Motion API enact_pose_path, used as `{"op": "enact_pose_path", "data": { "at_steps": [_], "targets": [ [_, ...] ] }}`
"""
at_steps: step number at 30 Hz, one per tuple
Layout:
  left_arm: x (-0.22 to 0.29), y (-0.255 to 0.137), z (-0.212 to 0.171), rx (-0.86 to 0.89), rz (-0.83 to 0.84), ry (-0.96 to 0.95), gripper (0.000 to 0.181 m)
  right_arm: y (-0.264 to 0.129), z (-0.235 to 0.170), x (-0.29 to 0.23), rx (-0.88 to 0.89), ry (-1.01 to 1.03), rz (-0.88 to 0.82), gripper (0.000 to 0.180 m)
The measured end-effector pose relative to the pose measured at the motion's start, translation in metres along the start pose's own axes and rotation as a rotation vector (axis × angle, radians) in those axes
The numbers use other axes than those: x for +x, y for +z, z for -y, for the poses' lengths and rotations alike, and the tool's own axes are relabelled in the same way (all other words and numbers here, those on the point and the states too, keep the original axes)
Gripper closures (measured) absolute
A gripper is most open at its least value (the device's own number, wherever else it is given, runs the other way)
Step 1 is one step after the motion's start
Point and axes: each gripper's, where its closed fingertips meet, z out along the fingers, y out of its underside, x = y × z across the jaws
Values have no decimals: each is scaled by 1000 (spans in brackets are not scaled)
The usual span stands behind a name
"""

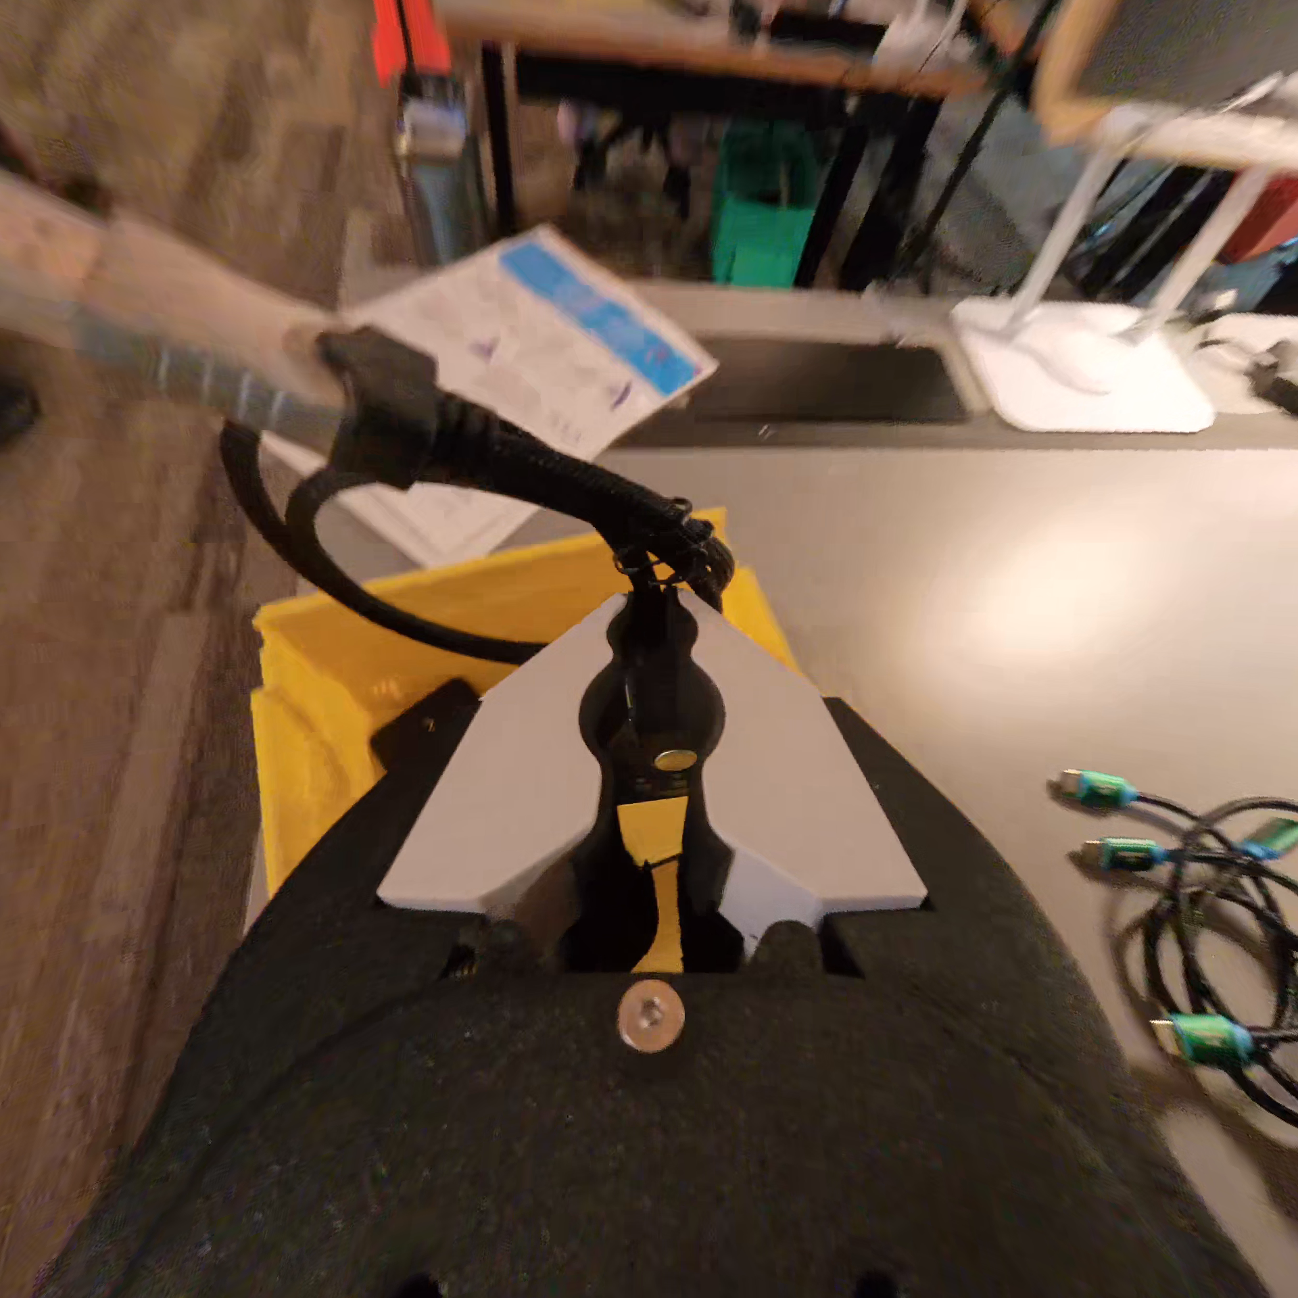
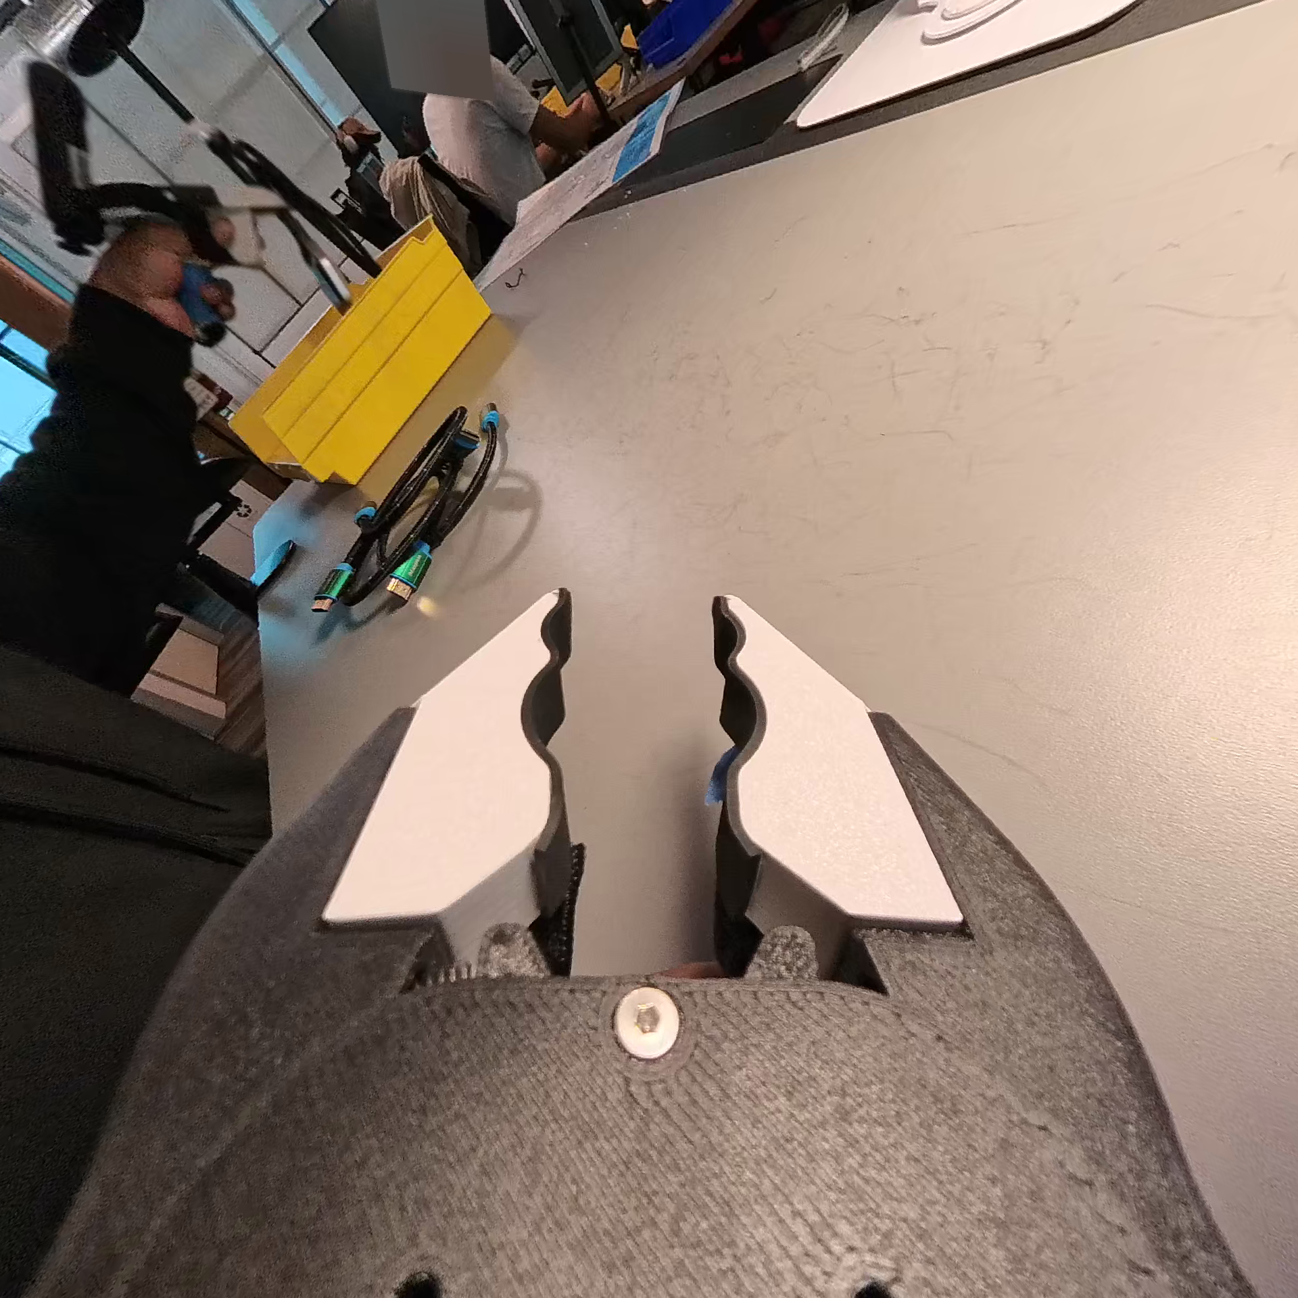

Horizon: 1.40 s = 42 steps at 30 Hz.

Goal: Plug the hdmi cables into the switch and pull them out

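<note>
Now the left gripper (image 1: 653,604) is clamped on a black cable bundle (image 1: 534,470) above one yellow bin (image 1: 330,674); the right gripper (image 2: 638,597) gapes empty. Three green-ended hdmi cables (image 1: 1194,878) lie on the table (image 1: 983,562).

My left gripper (image 1: 657,604) is clamped on a black device (image 1: 650,737) whose braided black cable (image 1: 534,463) arcs up to the left, above a yellow bin (image 1: 330,674) at the desk's (image 1: 983,562) left edge. Green-ended HDMI cables (image 1: 1194,906) lie coiled near the right edge.

Black textured tongs (image 2: 638,604) body, white scalloped fingers (image 2: 463,758), silver screw (image 2: 647,1020)
</note>
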Motion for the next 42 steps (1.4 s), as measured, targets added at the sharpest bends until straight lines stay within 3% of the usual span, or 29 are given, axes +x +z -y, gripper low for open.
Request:
{"op": "enact_pose_path", "data": {
  "at_steps": [4, 8, 16, 24, 31, 34, 39, 42],
  "targets": [
    [72, -38, 47, 107, -47, 178, 176, 0, -1, -2, -7, -8, 12, 138],
    [182, -35, 48, 62, -263, 360, 175, 0, -2, -5, -6, -22, 18, 138],
    [376, 28, -53, -269, -774, 613, 175, -1, -3, -9, -11, -51, 28, 138],
    [496, 99, -131, -489, -989, 705, 175, 4, -10, -13, -55, -104, 19, 138],
    [557, 134, -172, -585, -1024, 767, 174, 5, -13, -16, -73, -133, 16, 138],
    [563, 145, -190, -628, -991, 804, 159, 5, -13, -17, -74, -140, 16, 138],
    [546, 136, -154, -469, -931, 769, 133, 5, -13, -17, -70, -139, 21, 138],
    [513, 111, -126, -369, -920, 706, 131, 6, -14, -18, -82, -147, 21, 138]
  ]
}}
